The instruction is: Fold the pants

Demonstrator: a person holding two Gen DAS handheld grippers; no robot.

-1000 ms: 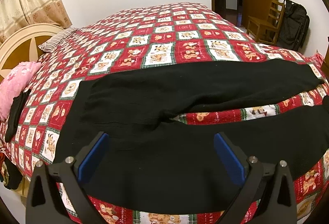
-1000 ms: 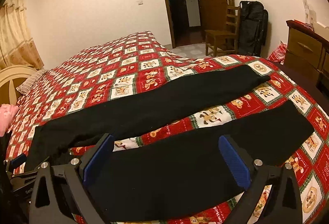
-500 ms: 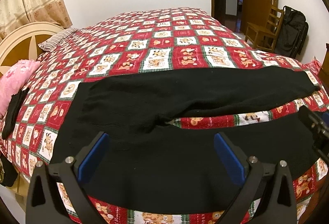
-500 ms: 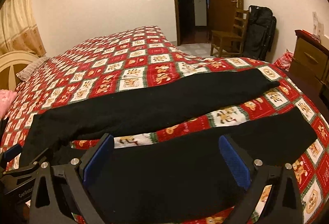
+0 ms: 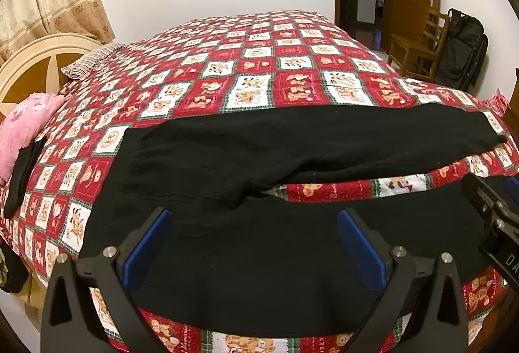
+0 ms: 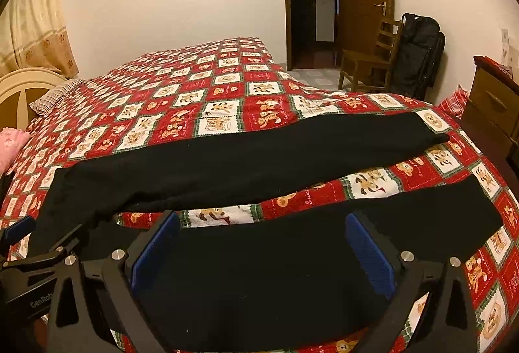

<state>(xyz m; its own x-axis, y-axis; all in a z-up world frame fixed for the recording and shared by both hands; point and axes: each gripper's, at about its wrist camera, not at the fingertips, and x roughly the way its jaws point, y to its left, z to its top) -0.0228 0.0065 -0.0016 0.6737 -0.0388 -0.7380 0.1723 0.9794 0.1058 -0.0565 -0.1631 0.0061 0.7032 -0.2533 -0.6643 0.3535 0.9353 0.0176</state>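
Black pants point(image 5: 227, 165) point(image 6: 246, 171) lie spread flat on a red patterned bedspread point(image 5: 259, 71) point(image 6: 201, 93), waist to the left, the two legs running right with a strip of bedspread between them. My left gripper point(image 5: 253, 242) hovers open over the near leg close to the crotch, nothing between its blue pads. My right gripper point(image 6: 262, 242) hangs open over the near leg further right, also holding nothing. Each gripper shows at the other view's edge: the right gripper point(image 5: 493, 217), the left gripper point(image 6: 29, 252).
A cream headboard point(image 5: 35, 61), a striped pillow point(image 5: 87, 64) and a pink pillow point(image 5: 22, 126) with a dark cloth point(image 5: 22, 178) sit at the left. A wooden chair point(image 6: 369, 58), black suitcase point(image 6: 418, 51) and wooden dresser point(image 6: 493, 106) stand at the right by the door.
Both grippers have drawn back and risen slightly, so more of the pants shows. The right gripper has come into the left wrist view at its right edge. Both stay open.
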